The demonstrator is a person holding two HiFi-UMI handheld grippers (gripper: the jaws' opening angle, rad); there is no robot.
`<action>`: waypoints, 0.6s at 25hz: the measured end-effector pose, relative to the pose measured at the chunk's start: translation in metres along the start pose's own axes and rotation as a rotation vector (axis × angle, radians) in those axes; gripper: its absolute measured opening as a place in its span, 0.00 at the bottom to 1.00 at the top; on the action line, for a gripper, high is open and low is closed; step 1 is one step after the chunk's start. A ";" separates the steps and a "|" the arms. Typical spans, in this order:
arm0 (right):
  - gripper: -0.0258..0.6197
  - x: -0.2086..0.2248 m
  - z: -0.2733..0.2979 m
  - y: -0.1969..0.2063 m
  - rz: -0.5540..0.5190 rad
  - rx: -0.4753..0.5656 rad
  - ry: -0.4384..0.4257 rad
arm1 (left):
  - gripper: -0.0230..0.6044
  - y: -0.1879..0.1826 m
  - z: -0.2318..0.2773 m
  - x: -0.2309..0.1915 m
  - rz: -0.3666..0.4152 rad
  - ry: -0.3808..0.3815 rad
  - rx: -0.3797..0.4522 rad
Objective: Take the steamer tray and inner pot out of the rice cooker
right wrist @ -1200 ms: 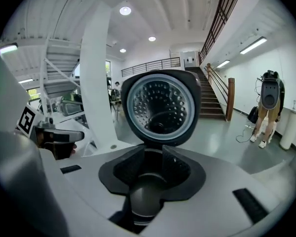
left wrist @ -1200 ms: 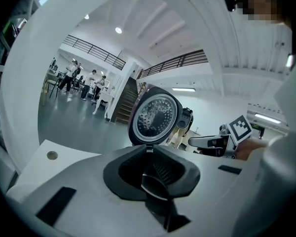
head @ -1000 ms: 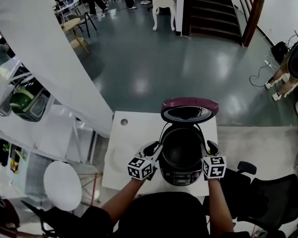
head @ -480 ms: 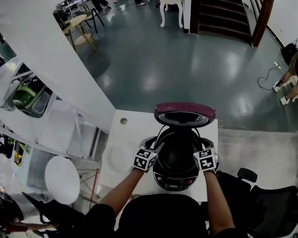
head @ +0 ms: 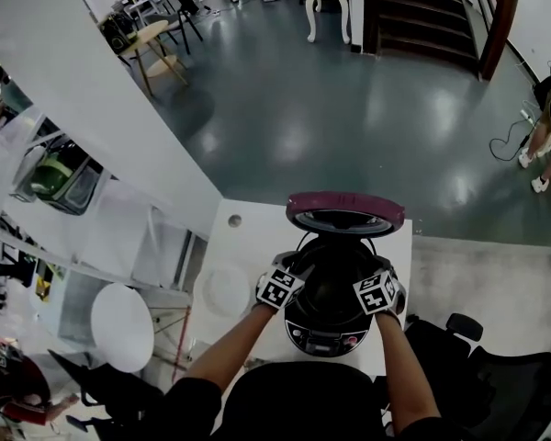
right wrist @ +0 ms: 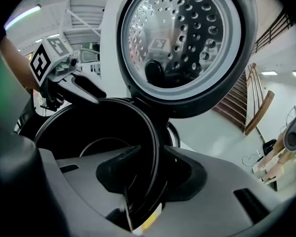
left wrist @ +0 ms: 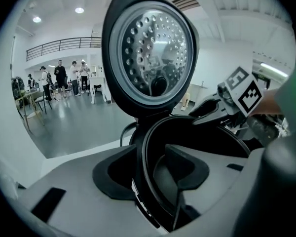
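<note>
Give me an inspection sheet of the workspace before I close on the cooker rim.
Surface: white table, left part bare.
Job's things: rice cooker, lid open and upright; dark rim at its mouth, tray or pot cannot tell.
Clutter: pale round shape on the table.
Grippers: left gripper and right gripper open, jaws have just been opening, each straddling the rim, pads not pressing.
Cables: one on the floor, far right.
Surroundings: stairs, office chair, people far off.

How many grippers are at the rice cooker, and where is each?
2. The left gripper is at the left of the rice cooker, the right gripper at its right; the jaws of both have just been opening, its inner rim between them.
</note>
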State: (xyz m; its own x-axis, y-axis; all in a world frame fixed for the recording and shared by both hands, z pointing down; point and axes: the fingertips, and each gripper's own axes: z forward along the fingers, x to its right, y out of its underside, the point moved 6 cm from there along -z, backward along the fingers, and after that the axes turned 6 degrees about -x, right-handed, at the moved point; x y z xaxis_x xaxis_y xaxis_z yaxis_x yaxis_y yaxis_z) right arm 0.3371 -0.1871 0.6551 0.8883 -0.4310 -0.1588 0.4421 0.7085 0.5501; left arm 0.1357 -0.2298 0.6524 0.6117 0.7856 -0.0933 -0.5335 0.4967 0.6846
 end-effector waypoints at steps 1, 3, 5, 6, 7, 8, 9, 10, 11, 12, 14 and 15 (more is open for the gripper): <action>0.24 0.000 0.001 0.001 -0.010 0.001 0.004 | 0.32 -0.002 0.003 0.002 0.011 -0.003 -0.008; 0.23 0.000 0.001 0.000 -0.023 0.005 0.018 | 0.31 -0.005 0.007 0.004 0.037 -0.006 -0.029; 0.23 -0.002 0.001 -0.001 -0.032 0.007 0.034 | 0.32 -0.006 0.011 0.003 0.067 -0.014 -0.059; 0.23 -0.003 0.002 -0.002 -0.039 0.008 0.042 | 0.31 -0.006 0.012 0.004 0.083 -0.022 -0.075; 0.23 -0.003 0.003 -0.001 -0.048 0.008 0.051 | 0.31 -0.006 0.013 0.004 0.096 -0.035 -0.089; 0.22 -0.004 0.003 -0.001 -0.058 0.009 0.061 | 0.29 -0.006 0.013 0.004 0.108 -0.054 -0.098; 0.20 -0.004 0.003 0.000 -0.067 0.009 0.072 | 0.25 -0.006 0.013 0.003 0.120 -0.077 -0.103; 0.18 -0.004 0.003 0.000 -0.075 0.009 0.083 | 0.21 -0.006 0.014 0.002 0.134 -0.100 -0.107; 0.15 -0.004 0.003 0.000 -0.081 0.010 0.091 | 0.17 -0.006 0.014 0.001 0.151 -0.122 -0.115; 0.15 -0.003 0.003 0.000 -0.082 0.011 0.094 | 0.14 -0.006 0.015 0.001 0.176 -0.139 -0.127; 0.14 -0.003 0.003 0.000 -0.073 0.014 0.090 | 0.13 -0.007 0.016 0.003 0.237 -0.162 -0.162; 0.14 -0.003 0.002 0.000 -0.064 0.017 0.087 | 0.13 -0.007 0.017 0.004 0.246 -0.166 -0.174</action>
State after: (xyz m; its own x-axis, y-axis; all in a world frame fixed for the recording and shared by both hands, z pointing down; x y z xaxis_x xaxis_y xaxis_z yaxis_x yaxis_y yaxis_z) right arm 0.3348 -0.1869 0.6573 0.8660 -0.4245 -0.2641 0.4969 0.6714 0.5498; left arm 0.1517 -0.2365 0.6591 0.5315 0.8258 0.1885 -0.7596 0.3663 0.5374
